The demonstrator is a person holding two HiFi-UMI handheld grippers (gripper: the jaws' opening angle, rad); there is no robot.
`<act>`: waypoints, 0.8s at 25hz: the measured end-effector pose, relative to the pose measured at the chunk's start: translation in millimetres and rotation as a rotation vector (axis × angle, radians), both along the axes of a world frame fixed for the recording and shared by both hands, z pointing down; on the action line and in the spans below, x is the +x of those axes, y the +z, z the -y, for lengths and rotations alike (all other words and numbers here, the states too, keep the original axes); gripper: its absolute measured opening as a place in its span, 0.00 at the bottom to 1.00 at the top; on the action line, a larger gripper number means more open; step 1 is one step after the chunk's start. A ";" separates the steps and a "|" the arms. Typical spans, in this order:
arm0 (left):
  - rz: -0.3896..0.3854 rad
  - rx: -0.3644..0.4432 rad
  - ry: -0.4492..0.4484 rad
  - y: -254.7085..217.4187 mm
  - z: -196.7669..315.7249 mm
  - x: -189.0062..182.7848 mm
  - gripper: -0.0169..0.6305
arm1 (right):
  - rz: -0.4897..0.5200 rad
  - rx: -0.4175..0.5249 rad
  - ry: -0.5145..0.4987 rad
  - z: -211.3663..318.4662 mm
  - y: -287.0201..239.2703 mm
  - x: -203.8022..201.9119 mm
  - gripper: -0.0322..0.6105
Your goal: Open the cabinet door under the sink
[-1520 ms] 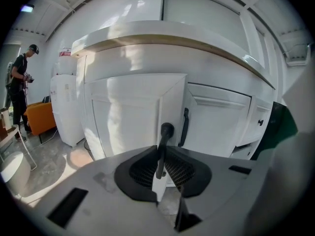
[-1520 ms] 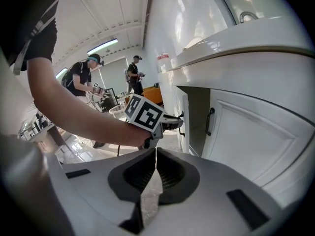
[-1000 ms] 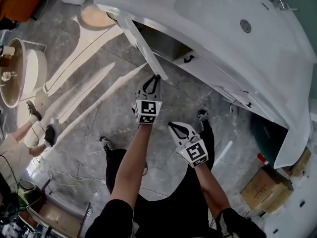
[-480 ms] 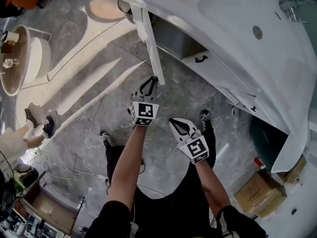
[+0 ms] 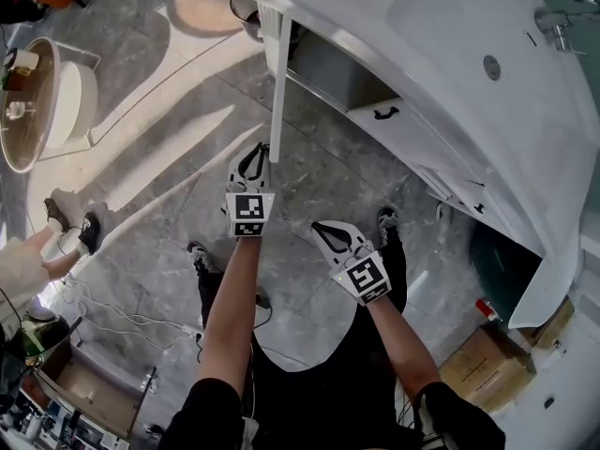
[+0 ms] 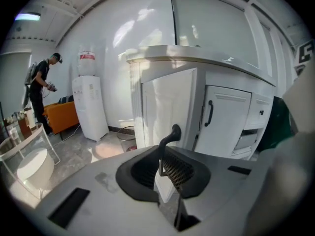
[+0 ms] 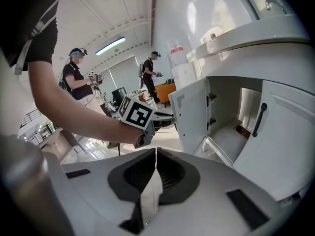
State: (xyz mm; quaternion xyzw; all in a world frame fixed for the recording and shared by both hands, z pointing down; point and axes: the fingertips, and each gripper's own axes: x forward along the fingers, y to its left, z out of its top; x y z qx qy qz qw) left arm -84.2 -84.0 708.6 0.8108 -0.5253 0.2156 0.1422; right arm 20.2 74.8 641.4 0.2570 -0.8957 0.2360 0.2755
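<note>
The white cabinet door (image 5: 278, 73) under the sink (image 5: 450, 26) stands swung out, edge-on in the head view. My left gripper (image 5: 255, 162) is at its free edge. In the left gripper view the door's black handle (image 6: 170, 135) sits between the pads of my left gripper (image 6: 165, 156), whose jaws are closing on it. The open cabinet (image 7: 231, 132) shows behind the door (image 7: 192, 112). My right gripper (image 5: 326, 234) hangs lower right, away from the door; its jaws (image 7: 156, 154) are shut with nothing in them.
A second door with a black handle (image 5: 386, 112) stays closed to the right. A cardboard box (image 5: 483, 359) lies at lower right, a basin on a stand (image 5: 42, 101) at left, with a person's feet (image 5: 70, 228) nearby. A water dispenser (image 6: 89, 102) and bin (image 6: 127, 136) stand beyond.
My left gripper has moved left with the handle, and the door has swung wider, from slanted to edge-on in the head view. The right gripper has shifted slightly left.
</note>
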 end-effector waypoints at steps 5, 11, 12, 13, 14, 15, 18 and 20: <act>-0.052 0.003 0.021 0.2 1.8 -15.3 0.08 | 0.018 0.004 -0.029 -0.1 3.7 -20.3 0.15; -0.156 0.024 0.107 -0.2 8.9 -46.3 0.08 | 0.032 -0.015 -0.050 -3.6 7.0 -40.5 0.15; -0.159 0.025 0.129 -0.4 11.0 -51.3 0.08 | 0.029 -0.018 -0.051 -4.5 8.8 -41.7 0.15; -0.158 0.026 0.149 -0.4 13.2 -56.5 0.08 | 0.026 -0.023 -0.052 -5.4 11.0 -42.6 0.15; -0.156 0.026 0.167 -0.3 15.3 -62.0 0.08 | 0.024 -0.027 -0.053 -6.1 13.4 -43.8 0.15; -0.156 0.027 0.182 -0.3 17.5 -67.7 0.08 | 0.022 -0.032 -0.054 -6.9 15.5 -45.4 0.15; -0.168 0.032 0.213 -1.4 25.5 -84.1 0.08 | 0.021 -0.039 -0.063 -7.8 19.2 -53.2 0.15; -0.184 0.035 0.225 -1.4 31.5 -94.4 0.08 | 0.020 -0.037 -0.073 -6.9 20.6 -59.4 0.15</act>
